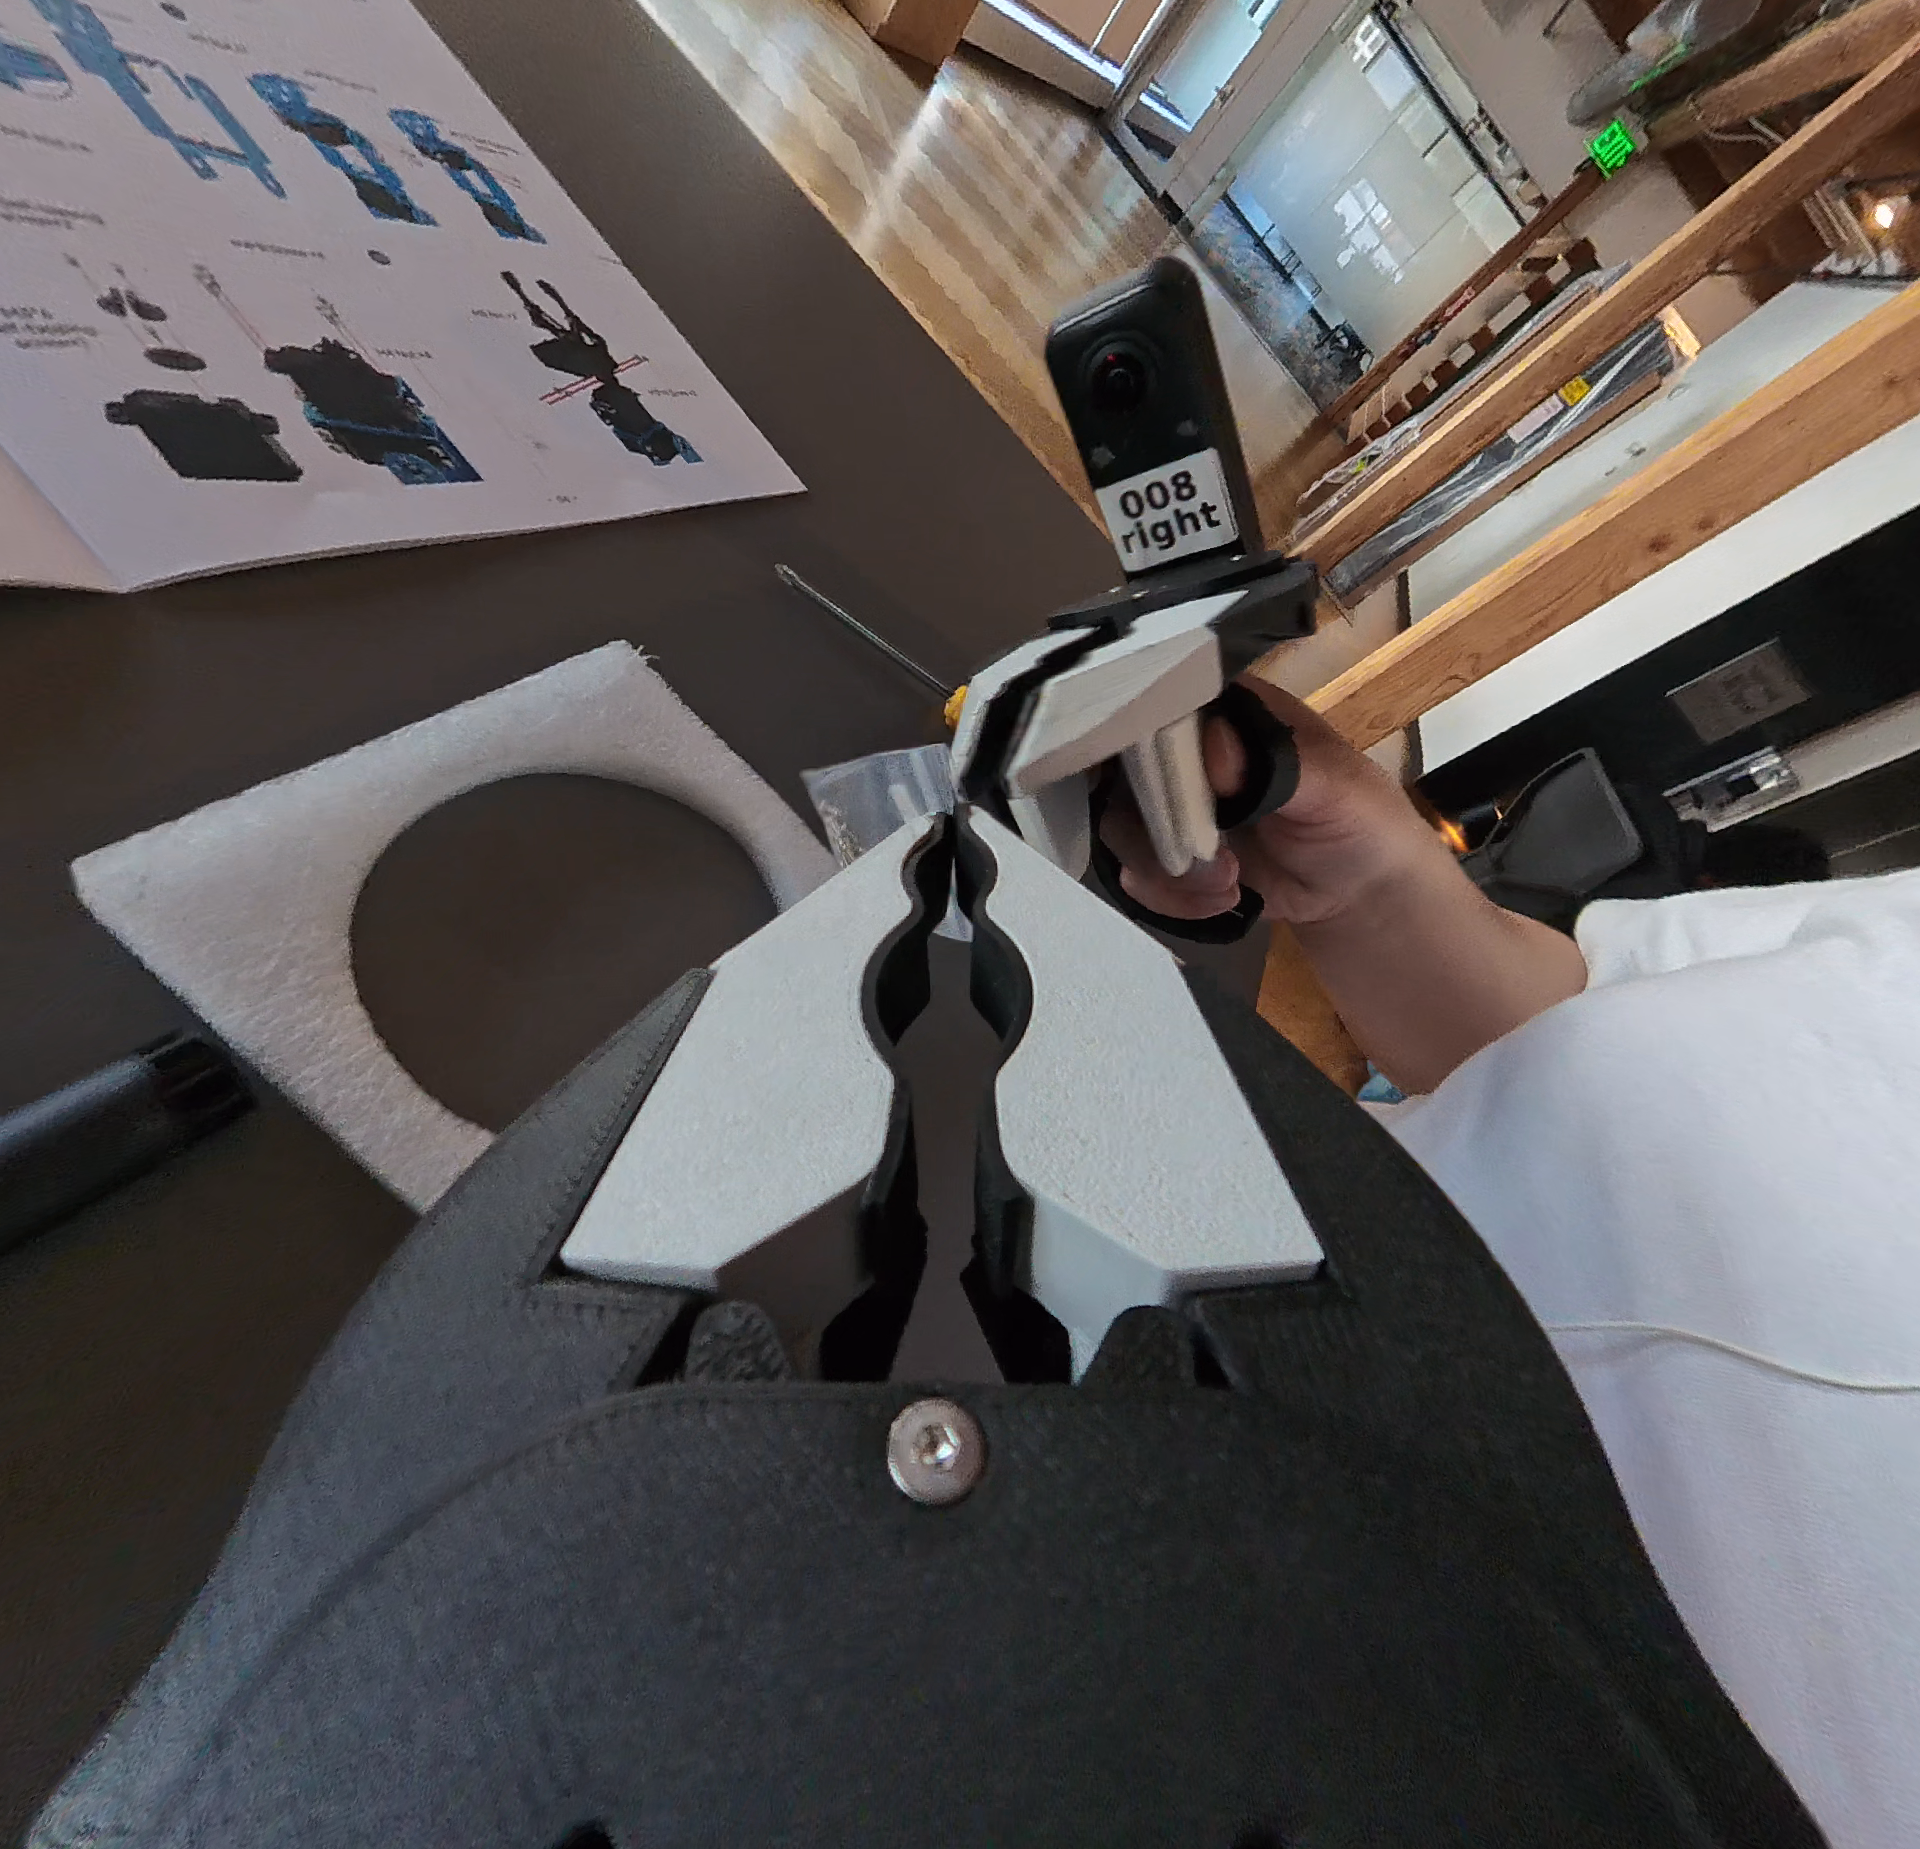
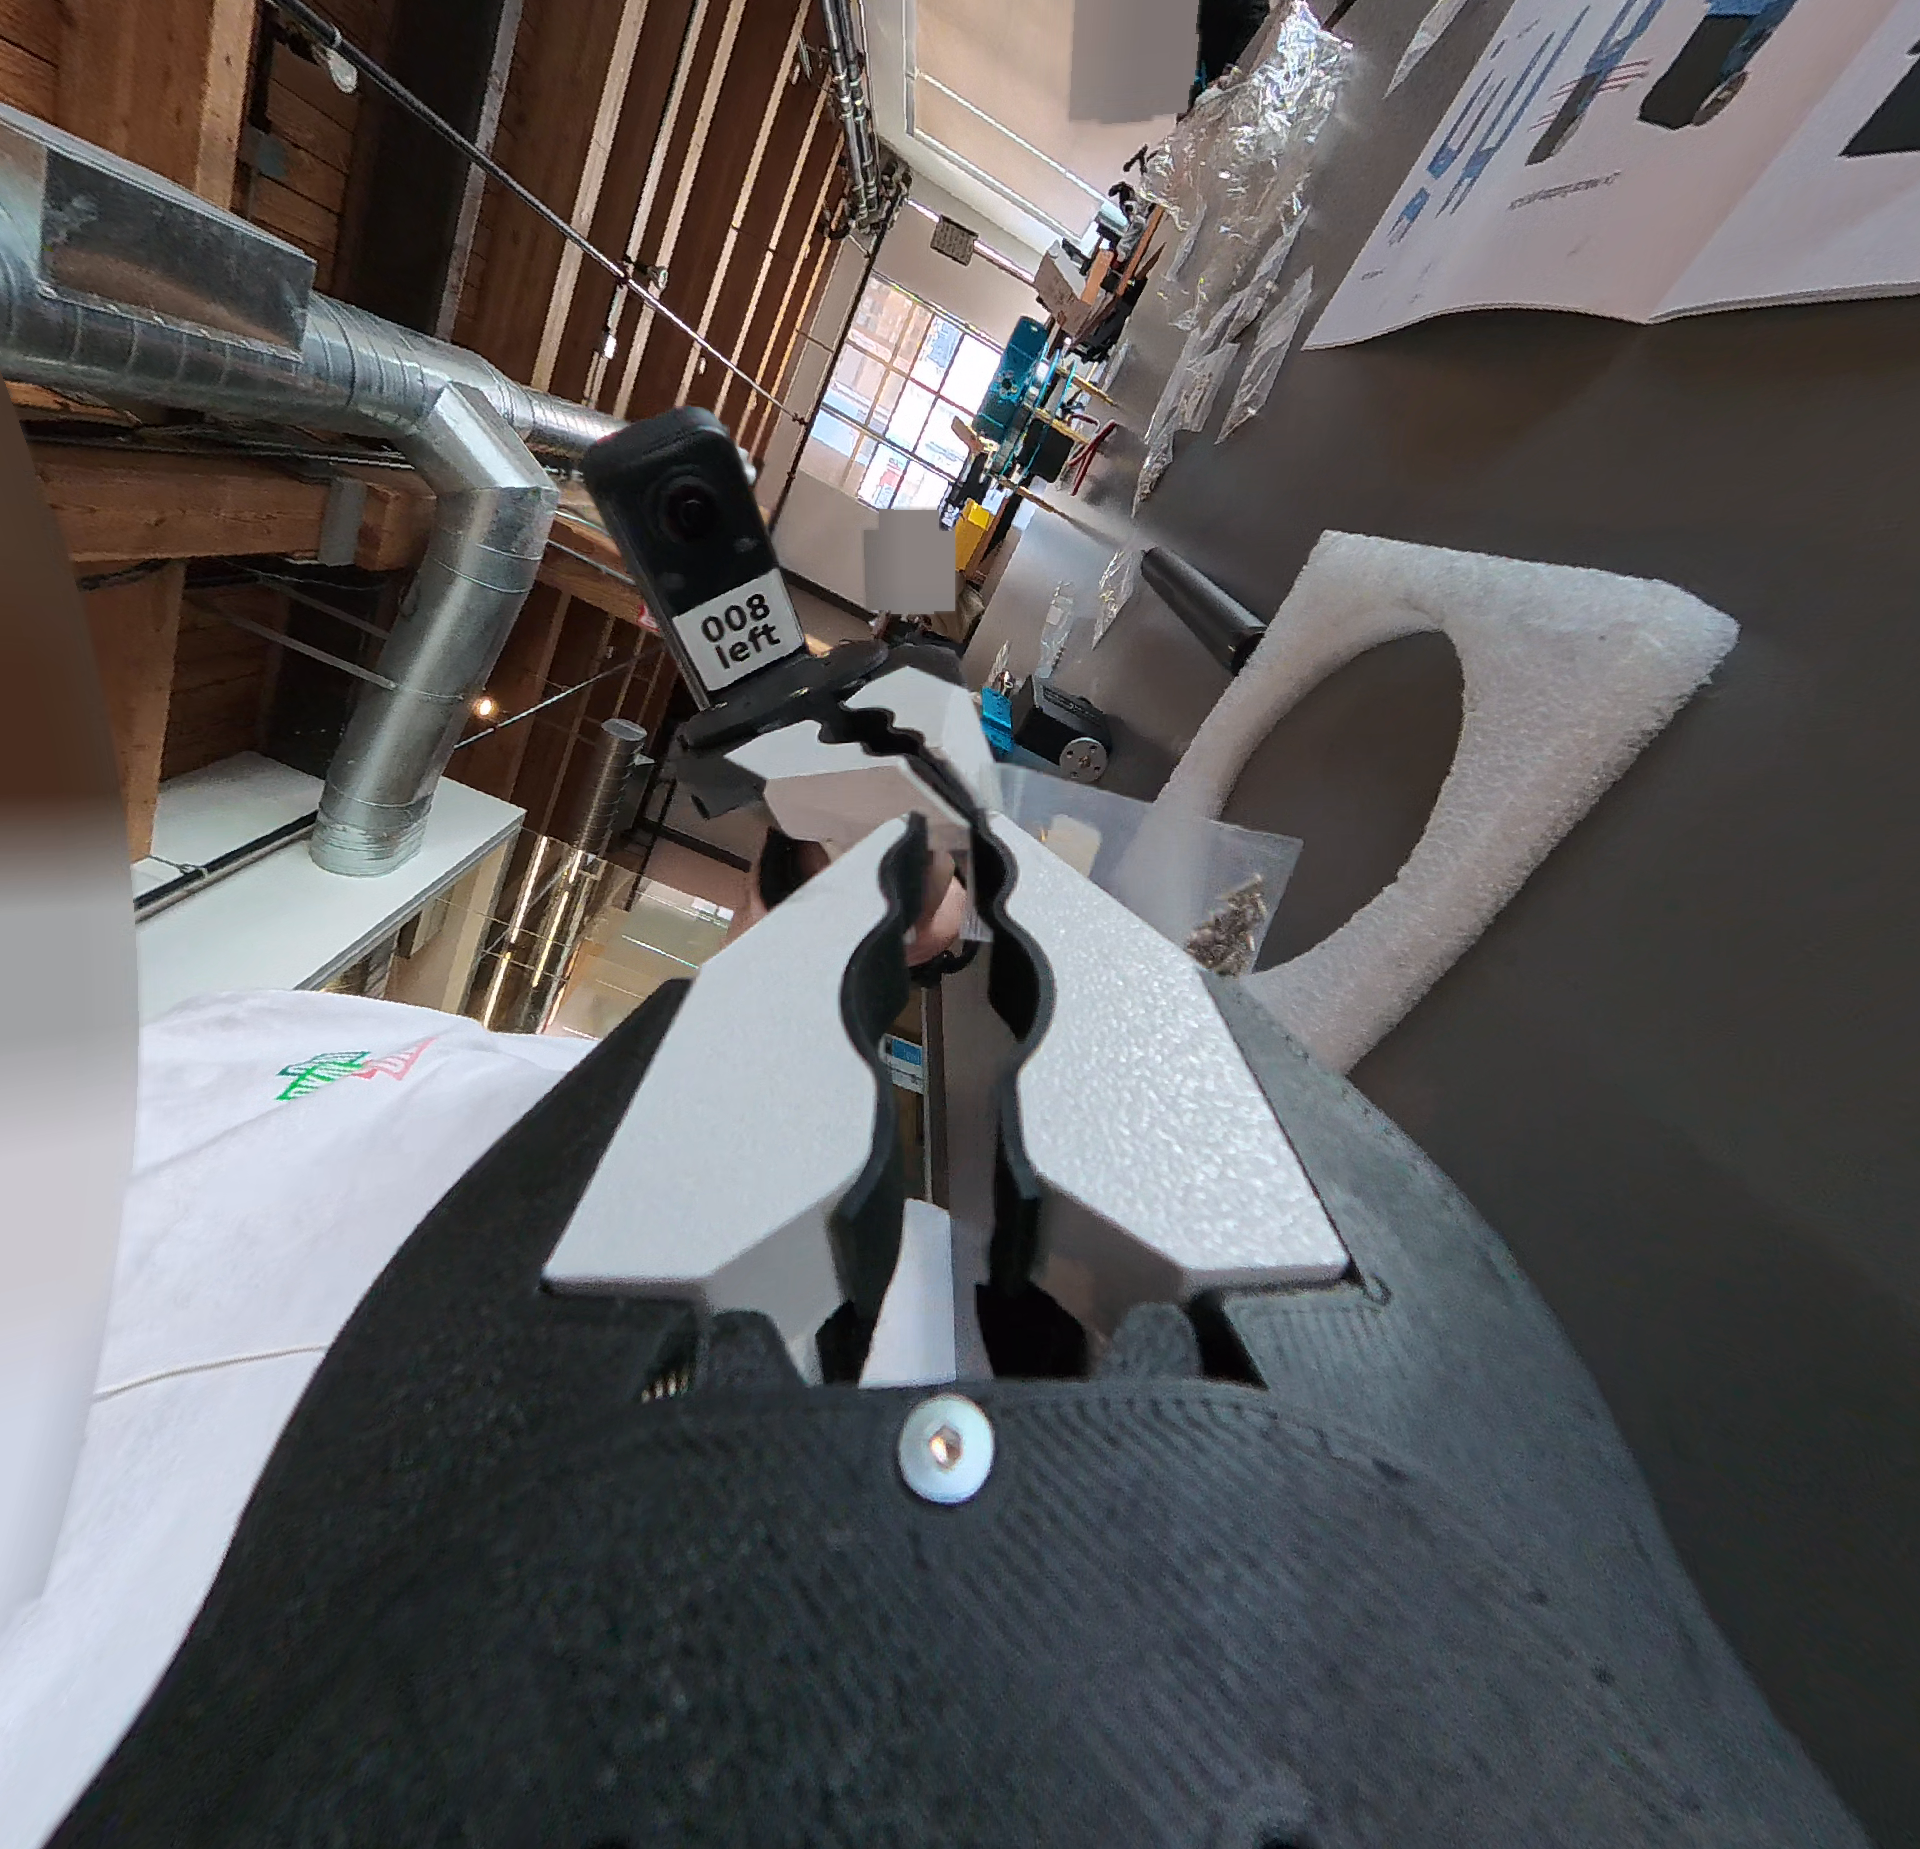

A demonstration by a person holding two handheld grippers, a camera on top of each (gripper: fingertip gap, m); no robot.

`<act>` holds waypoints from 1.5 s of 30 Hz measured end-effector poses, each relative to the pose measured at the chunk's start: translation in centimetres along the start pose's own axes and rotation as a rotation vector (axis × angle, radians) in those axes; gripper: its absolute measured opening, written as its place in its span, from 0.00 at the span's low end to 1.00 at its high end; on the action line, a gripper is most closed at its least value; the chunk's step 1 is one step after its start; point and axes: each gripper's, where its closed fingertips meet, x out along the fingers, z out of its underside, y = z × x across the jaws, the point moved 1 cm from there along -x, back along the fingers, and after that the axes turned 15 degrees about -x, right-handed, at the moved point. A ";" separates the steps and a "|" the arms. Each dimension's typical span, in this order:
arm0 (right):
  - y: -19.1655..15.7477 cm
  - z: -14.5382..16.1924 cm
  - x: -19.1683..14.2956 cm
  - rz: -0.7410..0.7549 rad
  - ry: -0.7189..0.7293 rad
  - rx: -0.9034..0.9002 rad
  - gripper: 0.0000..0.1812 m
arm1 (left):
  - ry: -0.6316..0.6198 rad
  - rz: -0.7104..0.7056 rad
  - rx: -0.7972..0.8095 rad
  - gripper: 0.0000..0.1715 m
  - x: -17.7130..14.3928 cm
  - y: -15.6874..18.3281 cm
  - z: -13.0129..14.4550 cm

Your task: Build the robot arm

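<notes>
My left gripper (image 1: 951, 835) and my right gripper (image 2: 943, 831) meet tip to tip above a dark table (image 1: 727, 241). Both are shut on a small clear plastic bag (image 1: 878, 789) from opposite sides. The bag (image 2: 1164, 854) holds several small screws (image 2: 1231, 918) in its lower corner. In the left wrist view the right gripper (image 1: 964, 786) comes in from the right, held by a hand (image 1: 1299, 843). In the right wrist view the left gripper (image 2: 975, 807) comes in from the upper left. A white foam square with a round hole (image 1: 260, 916) lies on the table just behind the bag.
A large printed instruction sheet (image 1: 312, 241) lies beyond the foam (image 2: 1558, 677). A thin screwdriver (image 1: 862, 627) lies near the table edge. A black cylinder (image 2: 1195, 604), a black motor (image 2: 1060, 729) and several clear bags (image 2: 1236, 324) sit farther along the table. A white sleeve (image 1: 1662, 1280) is on the right. My left and right fingertips are right by each other.
</notes>
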 end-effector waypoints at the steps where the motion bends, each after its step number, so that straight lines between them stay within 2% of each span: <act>1: -0.1 0.1 0.1 0.006 -0.009 -0.009 0.07 | 0.006 0.000 -0.014 0.00 0.0 -0.2 0.0; 3: -0.2 0.4 0.3 0.019 -0.034 -0.048 0.11 | 0.006 0.016 -0.034 0.00 0.0 -0.2 0.0; 8: 0.2 0.9 0.3 0.112 -0.096 -0.162 0.08 | -0.002 0.036 -0.053 0.00 0.2 -0.1 0.1; 10: 0.3 0.9 0.2 0.115 -0.106 -0.167 0.05 | -0.006 0.042 -0.055 0.00 0.2 0.0 0.1; 16: 1.0 1.5 -0.1 0.191 -0.158 -0.188 0.06 | -0.004 0.046 -0.067 0.00 0.3 0.0 0.2; 18: 0.8 1.7 -0.1 0.193 -0.173 -0.190 0.03 | -0.009 0.039 -0.065 0.00 0.4 0.0 0.3; 27: 1.1 1.7 -0.4 0.215 -0.163 -0.185 0.00 | -0.007 0.040 -0.084 0.00 0.5 -0.1 0.5; 33: 1.3 2.0 -0.4 0.267 -0.197 -0.253 0.00 | 0.021 -0.009 -0.078 0.00 0.8 -0.7 0.6; 36: 1.7 2.4 -0.2 0.321 -0.248 -0.318 0.00 | -0.006 -0.058 -0.047 0.00 1.2 -1.1 1.2; 38: 1.6 2.5 -0.2 0.333 -0.256 -0.342 0.00 | -0.008 -0.104 -0.001 0.02 1.1 -1.3 1.2; 40: 1.4 2.5 -0.1 0.320 -0.249 -0.340 0.00 | -0.009 -0.145 0.025 0.08 0.8 -1.7 1.2; 42: 1.3 2.7 0.0 0.311 -0.251 -0.343 0.00 | -0.029 -0.137 0.004 0.09 0.7 -1.8 1.3; 45: 1.4 3.0 0.1 0.317 -0.260 -0.366 0.00 | -0.058 -0.073 -0.053 0.02 0.8 -1.4 1.8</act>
